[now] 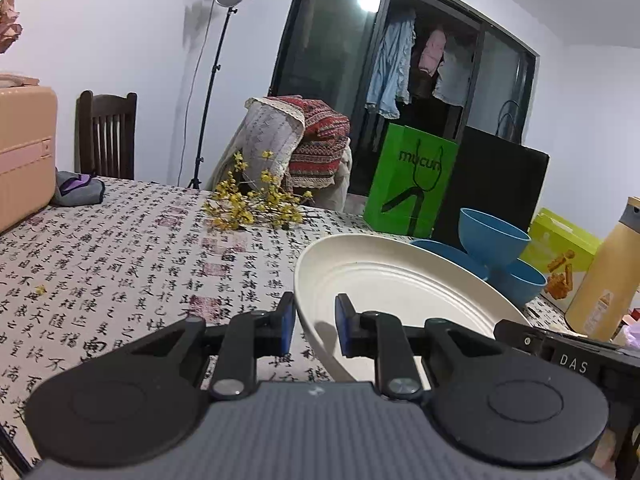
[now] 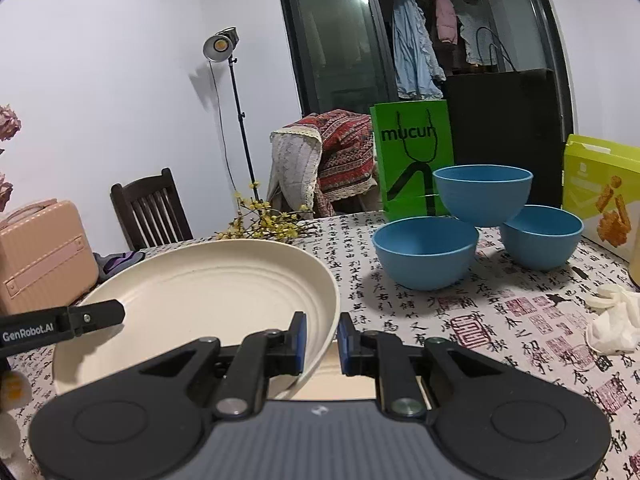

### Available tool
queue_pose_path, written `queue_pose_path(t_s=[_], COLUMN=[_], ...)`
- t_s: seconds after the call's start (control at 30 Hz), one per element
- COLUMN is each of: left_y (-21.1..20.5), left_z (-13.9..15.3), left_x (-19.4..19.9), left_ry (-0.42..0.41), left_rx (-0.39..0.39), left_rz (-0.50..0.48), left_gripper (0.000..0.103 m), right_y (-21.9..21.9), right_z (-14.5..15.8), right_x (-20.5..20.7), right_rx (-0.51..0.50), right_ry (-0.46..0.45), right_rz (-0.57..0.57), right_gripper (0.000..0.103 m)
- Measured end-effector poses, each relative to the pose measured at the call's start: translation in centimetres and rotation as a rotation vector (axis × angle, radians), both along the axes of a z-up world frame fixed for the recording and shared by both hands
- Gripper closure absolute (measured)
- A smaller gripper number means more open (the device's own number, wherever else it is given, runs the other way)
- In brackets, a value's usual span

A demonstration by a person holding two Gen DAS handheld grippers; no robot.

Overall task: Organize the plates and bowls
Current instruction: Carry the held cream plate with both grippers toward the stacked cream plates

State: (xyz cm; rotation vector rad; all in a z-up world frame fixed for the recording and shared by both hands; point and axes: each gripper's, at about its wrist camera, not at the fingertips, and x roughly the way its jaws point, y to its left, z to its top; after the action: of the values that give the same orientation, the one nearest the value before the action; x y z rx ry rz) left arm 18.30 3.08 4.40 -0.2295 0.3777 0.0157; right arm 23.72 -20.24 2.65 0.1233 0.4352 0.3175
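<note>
Both grippers carry a cream plate point(image 1: 400, 284) point(image 2: 208, 292), tilted above the patterned tablecloth. My left gripper point(image 1: 316, 324) is shut on its left rim, and my right gripper point(image 2: 322, 342) is shut on its right rim. Each view also shows the other gripper's black body at the plate's far edge. Three blue bowls stand behind the plate on the right. Two sit on the cloth point(image 2: 426, 252) point(image 2: 540, 236) and the third point(image 2: 482, 194) point(image 1: 494, 236) rests on top of them. A second cream surface point(image 2: 348, 386) shows low under the held plate.
A green paper bag point(image 2: 412, 152), a black bag point(image 2: 504, 128) and a yellow box point(image 2: 600, 188) stand behind the bowls. A yellow bottle point(image 1: 608, 276) and a white glove point(image 2: 612, 320) lie right. Yellow flower sprigs point(image 1: 256, 204) and a pink case point(image 1: 24, 152) sit far left.
</note>
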Motion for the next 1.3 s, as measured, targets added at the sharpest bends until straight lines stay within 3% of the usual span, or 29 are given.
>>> queue_pose_path(t_s=[1.3], left_y=[-5.8], left_z=[-4.4], left_x=[0.9], left_ry=[0.076], left_rx=[0.119], left_rz=[-0.132], left_gripper=[0.082], right_y=[-5.5], right_z=[-3.8], right_x=[-2.1], right_rx=[-0.025], right_ry=[0.007], right_rz=[-0.085], right_gripper=[0.087])
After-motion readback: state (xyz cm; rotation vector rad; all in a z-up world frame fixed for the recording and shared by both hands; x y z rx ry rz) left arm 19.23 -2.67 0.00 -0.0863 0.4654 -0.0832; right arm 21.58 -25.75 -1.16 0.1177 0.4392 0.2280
